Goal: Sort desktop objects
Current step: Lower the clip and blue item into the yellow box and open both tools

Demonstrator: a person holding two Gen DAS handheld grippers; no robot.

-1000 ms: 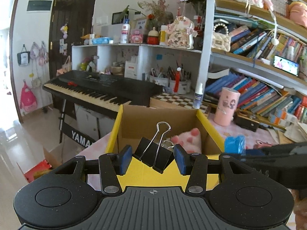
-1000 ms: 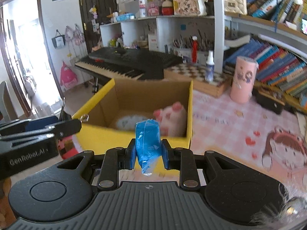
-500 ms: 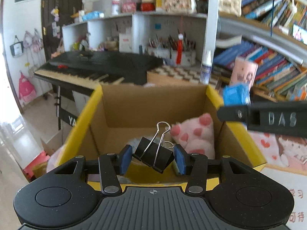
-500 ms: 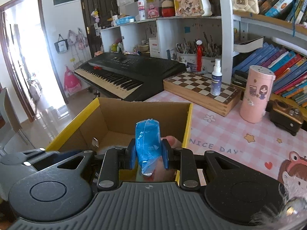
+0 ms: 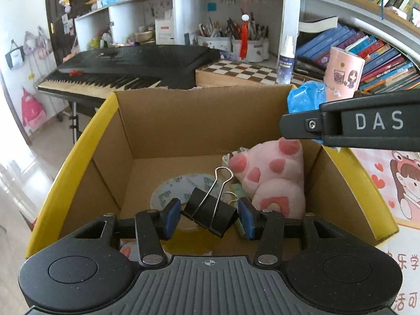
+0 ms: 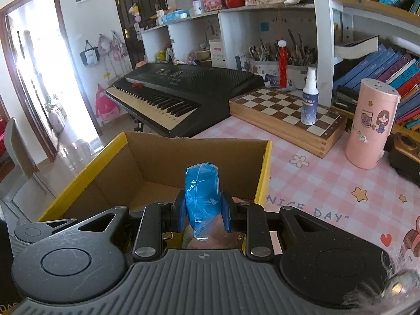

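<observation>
Nearest the left wrist camera, a black binder clip [image 5: 210, 211] is pinched between the blue pads of the left gripper [image 5: 209, 215], tilted, with its wire handles raised. Below and beyond it, the open cardboard box [image 5: 168, 120] with yellow rims is seen from above. On the box floor a pink paw plush [image 5: 273, 181] is leaned toward the right wall, and a roll of patterned tape [image 5: 168, 194] is laid flat beside it. Over the right rim, the right gripper [image 6: 201, 211] is seen from the side, marked DAS, closed narrowly on a blue wrapped packet [image 6: 202, 197]; in its own view the packet is held upright above the box's near right corner. Past the box, on the pink checked mat [image 6: 328, 183], a chessboard [image 6: 283, 113] is set with a spray bottle [image 6: 309, 97] on it, and a pink canister [image 6: 370, 126] stands to the right. Farther back, a keyboard [image 6: 183, 89] and shelves [image 6: 262, 15] can be seen.
</observation>
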